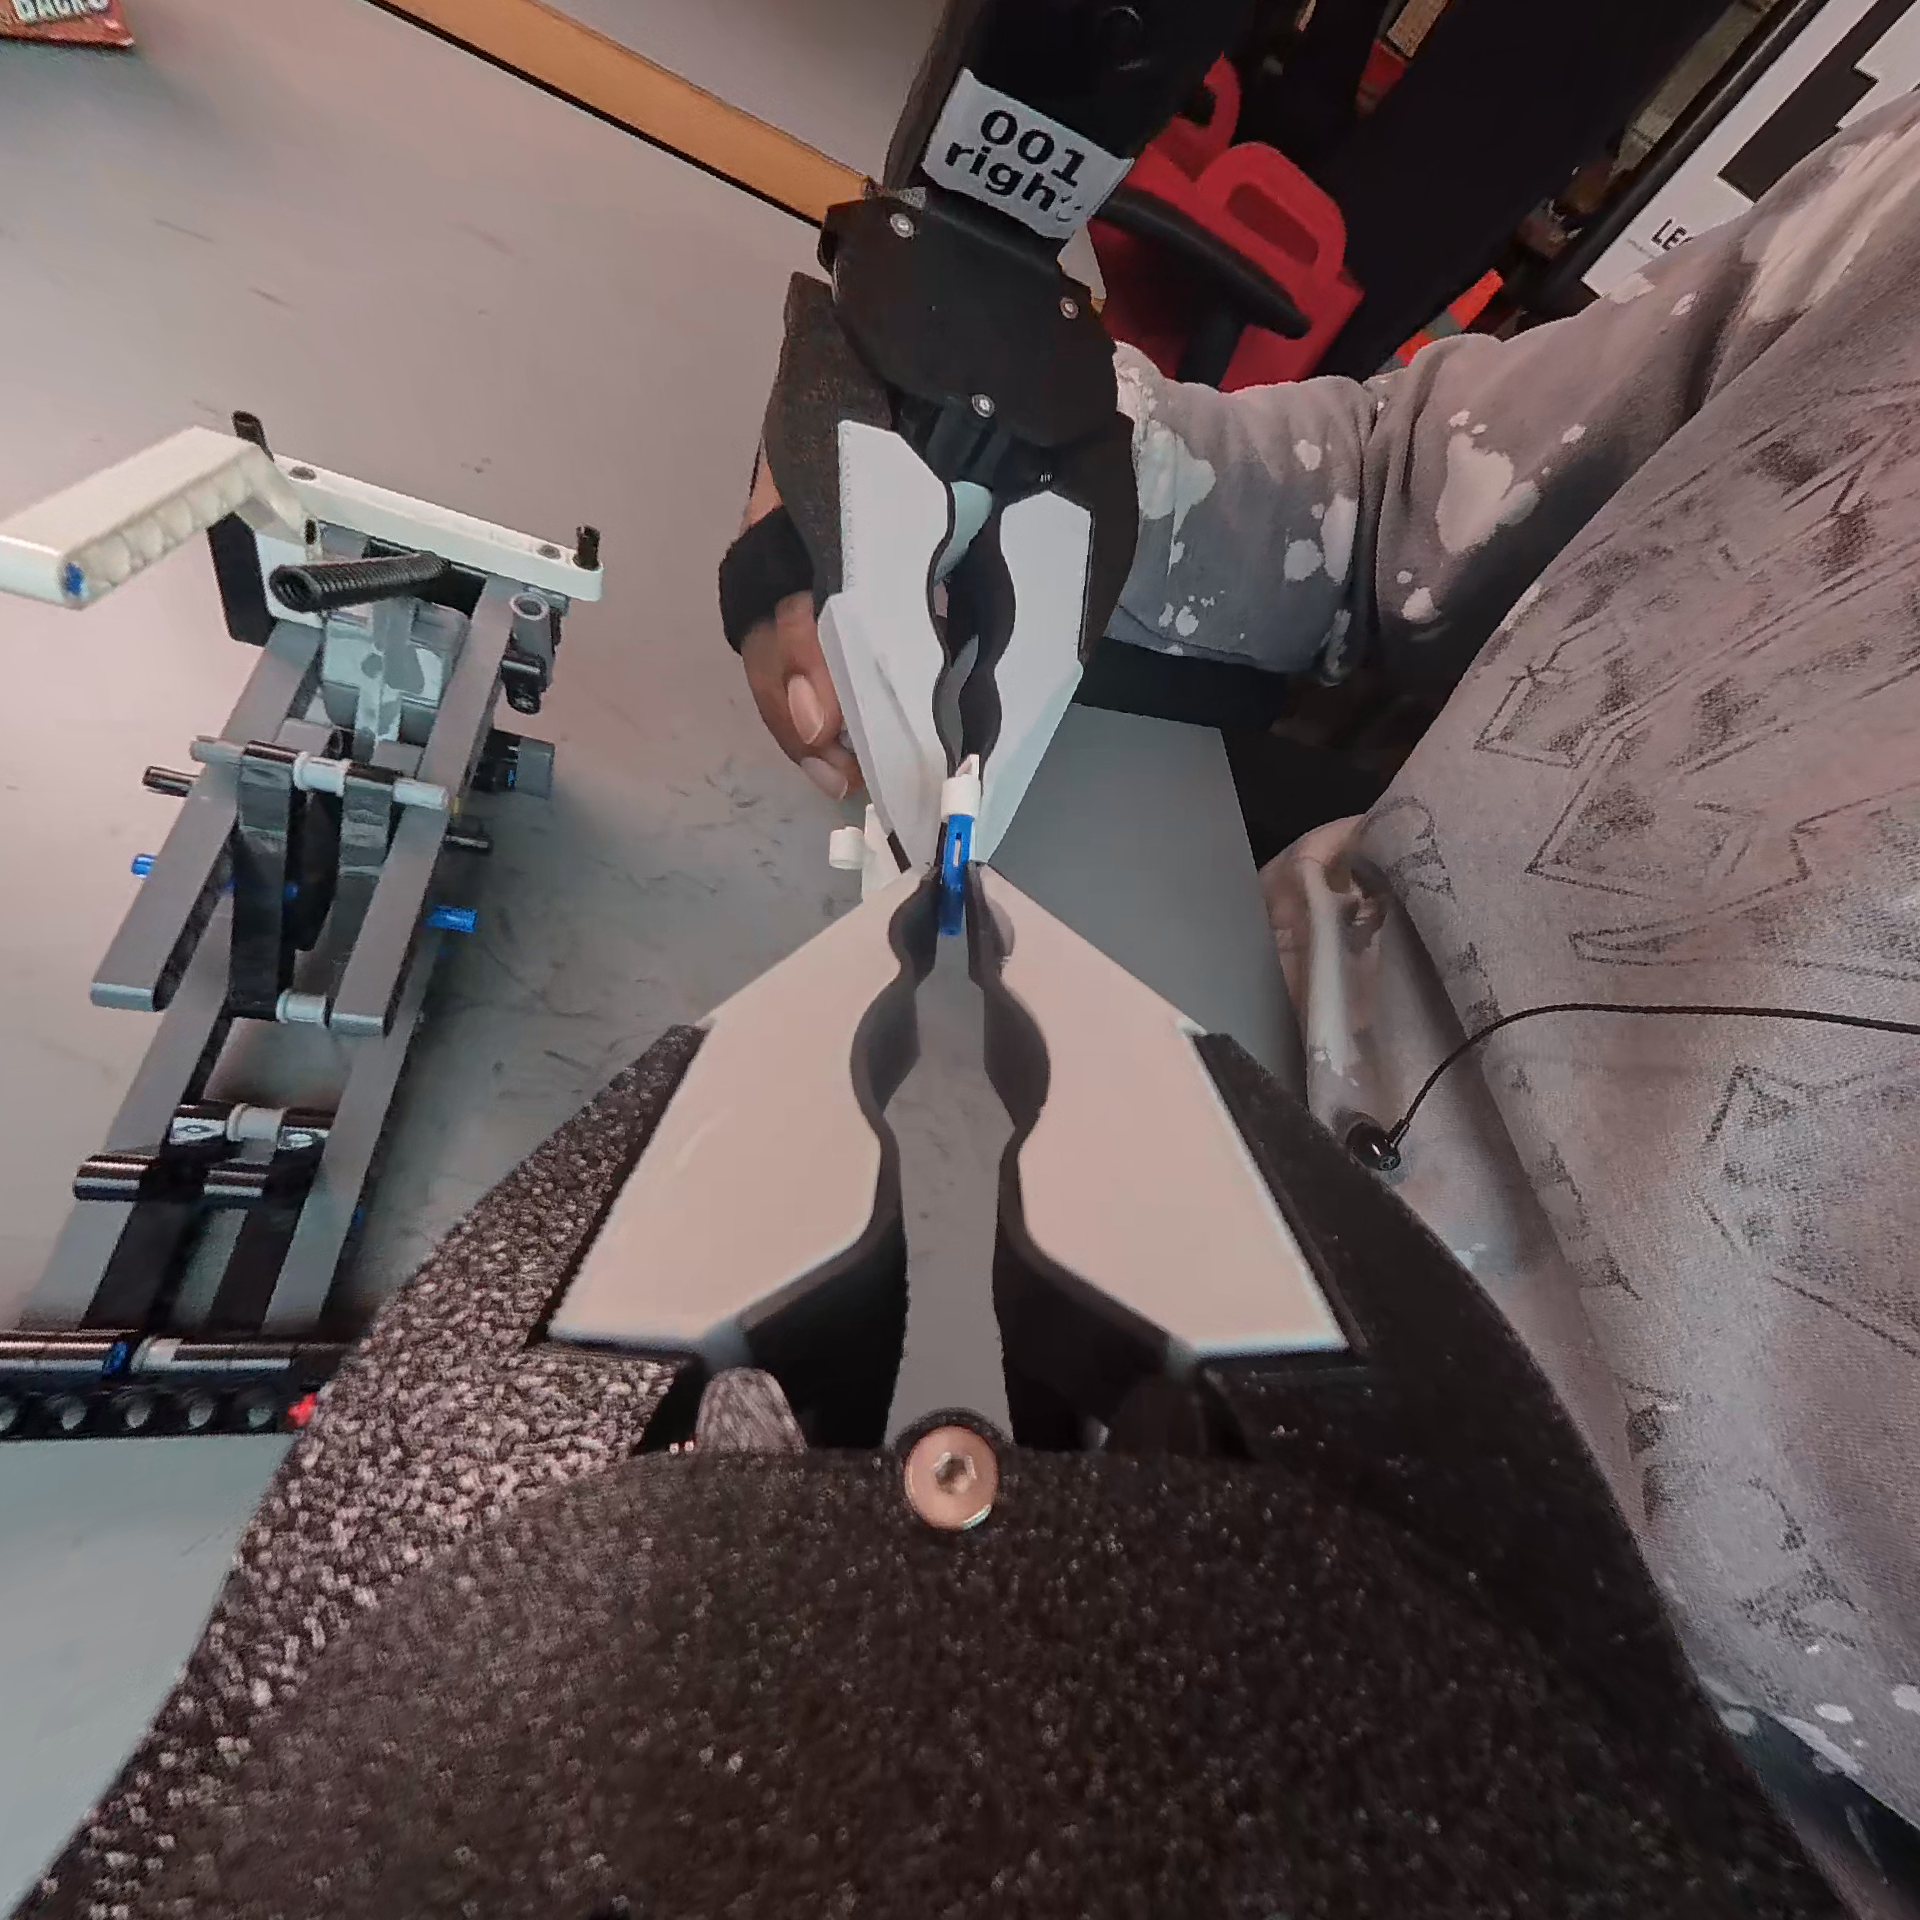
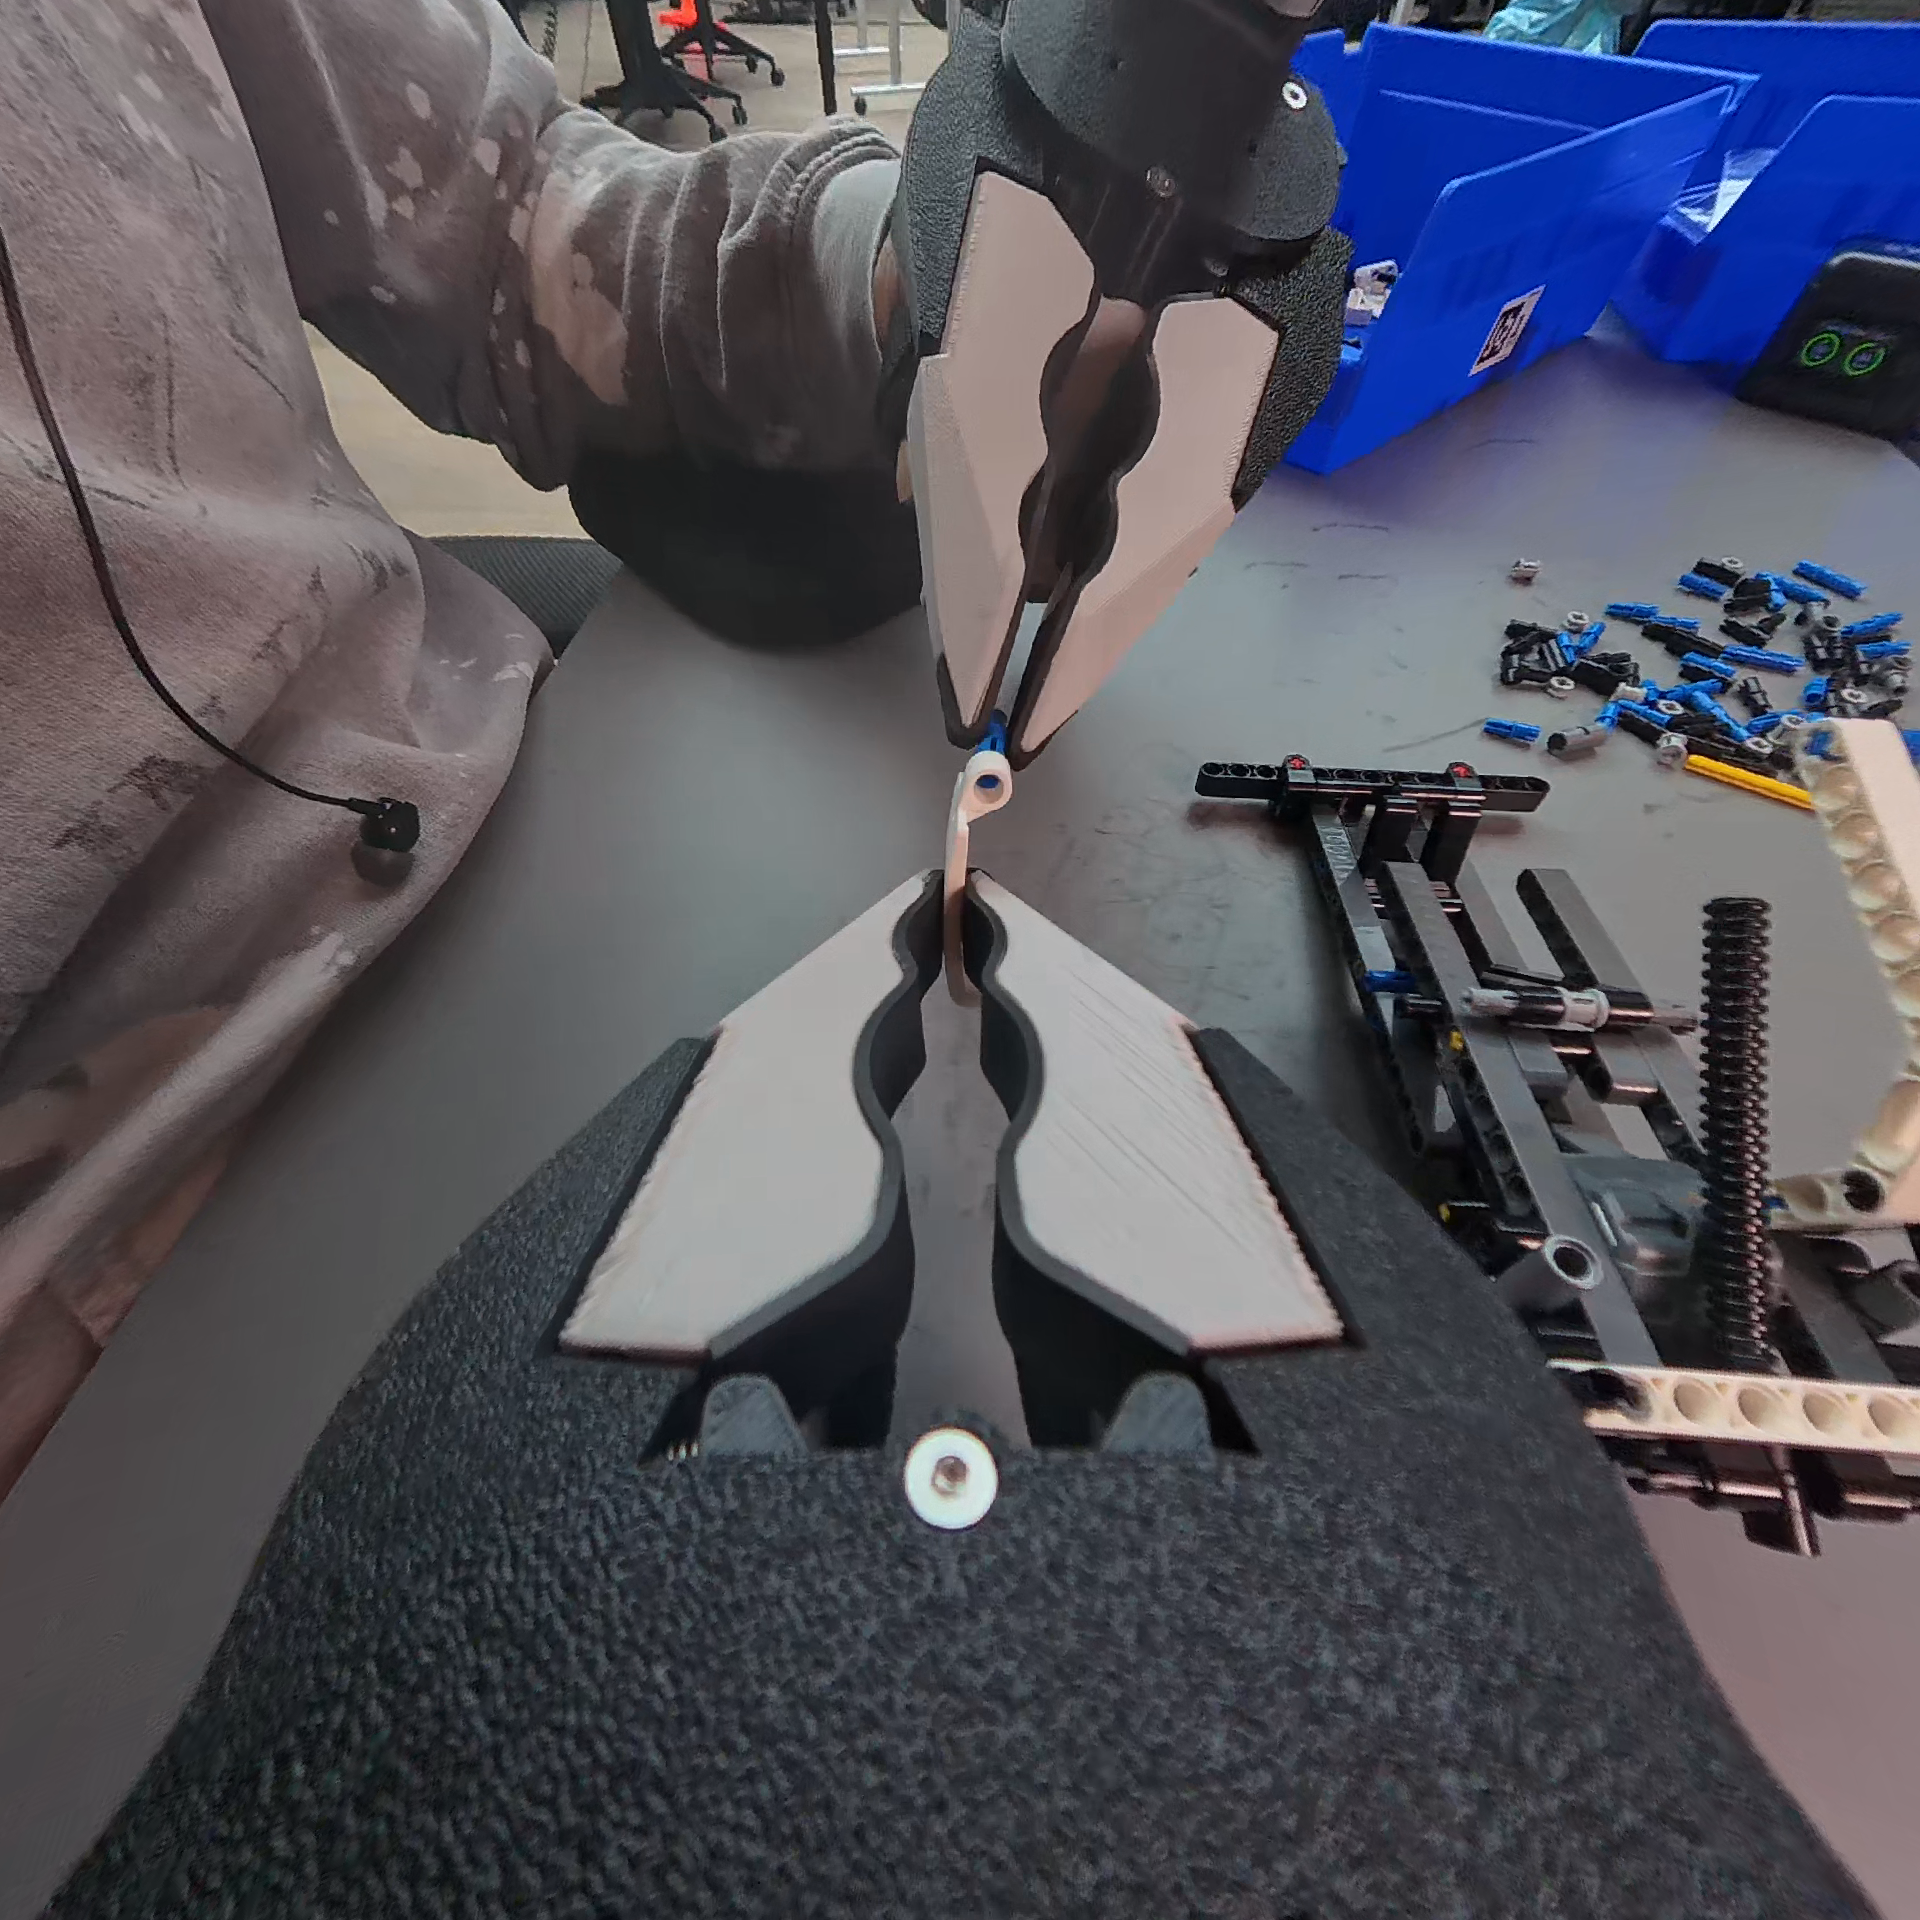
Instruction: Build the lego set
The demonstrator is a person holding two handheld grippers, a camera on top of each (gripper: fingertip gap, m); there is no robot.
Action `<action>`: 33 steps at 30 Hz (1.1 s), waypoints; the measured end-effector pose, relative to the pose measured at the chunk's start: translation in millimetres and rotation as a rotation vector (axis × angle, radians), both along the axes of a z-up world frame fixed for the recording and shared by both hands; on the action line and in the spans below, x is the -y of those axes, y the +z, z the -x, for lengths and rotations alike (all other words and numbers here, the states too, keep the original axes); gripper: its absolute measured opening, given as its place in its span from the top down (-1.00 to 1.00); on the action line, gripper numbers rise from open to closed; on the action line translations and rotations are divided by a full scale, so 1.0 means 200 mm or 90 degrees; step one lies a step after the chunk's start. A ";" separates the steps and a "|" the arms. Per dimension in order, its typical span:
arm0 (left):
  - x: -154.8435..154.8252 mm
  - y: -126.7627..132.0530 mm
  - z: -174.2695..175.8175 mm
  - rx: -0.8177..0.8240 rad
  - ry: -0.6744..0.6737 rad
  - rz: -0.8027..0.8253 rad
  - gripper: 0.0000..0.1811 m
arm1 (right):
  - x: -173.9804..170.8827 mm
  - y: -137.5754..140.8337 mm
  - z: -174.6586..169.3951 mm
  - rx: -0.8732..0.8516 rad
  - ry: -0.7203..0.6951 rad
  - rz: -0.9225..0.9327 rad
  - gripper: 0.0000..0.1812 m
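- Pinching a small blue plastic connector pin [image 1: 950, 883], your left gripper [image 1: 951, 894] has its grey fingertips clamped on the pin's lower end, above the grey table [image 1: 520, 312].
- Your right gripper [image 2: 961, 899] is clenched on a thin white curved lego piece [image 2: 964, 883], whose round socket end meets the blue pin tip to tip between the two tools.
- A white tag with black writing wraps the right gripper's neck [image 1: 1013, 156]; you hold that tool with a hand in a black fingerless glove [image 1: 790, 665].
- The half-built grey-and-black lego frame [image 1: 291, 883] lies on the table just beside the grippers, carrying a black coil spring [image 2: 1735, 1122] and white perforated beams [image 1: 312, 509].
- Farther off, a loose heap of blue and black pins [image 2: 1704, 665] with a yellow axle [image 2: 1745, 781] sits on the tabletop.
- Blue plastic bins [image 2: 1558, 239] stand behind it; one bears a small square printed sticker, and a few pale pieces show in the nearest.
- A black device with two green rings [image 2: 1844, 338] stands beside the bins.
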State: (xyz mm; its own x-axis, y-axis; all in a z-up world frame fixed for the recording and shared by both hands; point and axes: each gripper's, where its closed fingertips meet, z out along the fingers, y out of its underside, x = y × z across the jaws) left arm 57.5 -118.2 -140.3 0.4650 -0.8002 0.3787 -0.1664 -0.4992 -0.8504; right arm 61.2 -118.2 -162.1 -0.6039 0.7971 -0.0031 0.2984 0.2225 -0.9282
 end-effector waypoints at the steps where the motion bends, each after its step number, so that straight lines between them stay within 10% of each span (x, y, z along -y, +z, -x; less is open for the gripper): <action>1: 0.00 -0.01 0.00 -0.002 0.001 0.006 0.95 | 0.00 0.00 0.00 0.001 -0.003 -0.008 0.98; 33: -0.02 -0.24 0.00 -0.147 0.083 0.066 0.96 | -0.05 -0.27 0.02 0.168 -0.056 -0.253 0.99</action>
State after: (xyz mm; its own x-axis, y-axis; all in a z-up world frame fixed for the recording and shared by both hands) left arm 58.1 -114.0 -187.8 0.6448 -0.6904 0.3281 -0.2780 -0.6116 -0.7407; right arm 56.2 -108.9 -217.0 -0.5537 0.8156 0.1678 0.5455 0.5075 -0.6670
